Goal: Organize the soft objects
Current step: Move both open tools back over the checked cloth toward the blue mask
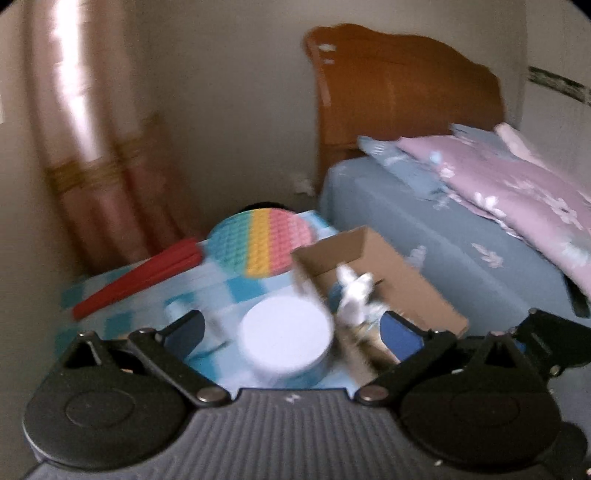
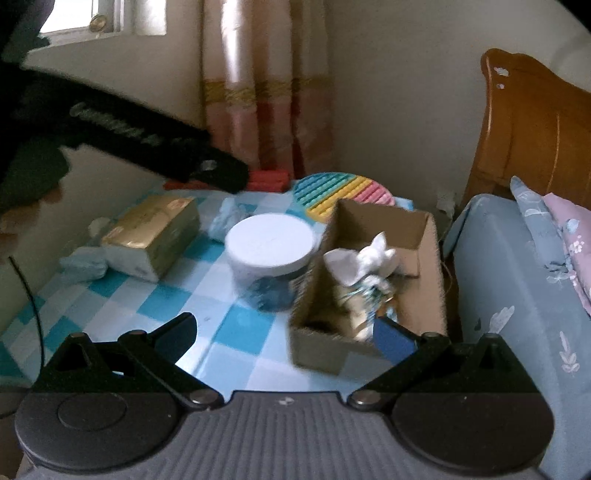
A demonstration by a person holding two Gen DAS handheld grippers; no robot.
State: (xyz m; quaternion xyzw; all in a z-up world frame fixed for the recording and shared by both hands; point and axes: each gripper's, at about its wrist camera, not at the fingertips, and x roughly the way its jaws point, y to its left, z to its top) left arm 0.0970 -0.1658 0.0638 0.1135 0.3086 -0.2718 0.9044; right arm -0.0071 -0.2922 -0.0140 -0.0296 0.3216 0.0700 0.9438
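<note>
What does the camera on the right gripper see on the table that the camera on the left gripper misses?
Only the right view shows the tissue pack, the crumpled light blue wads beside it, and a window. Only the left view shows the full length of the red stick and more of the pink quilt. Both show the white-lidded jar, the cardboard box holding a white soft toy, the rainbow mat and the bed.
</note>
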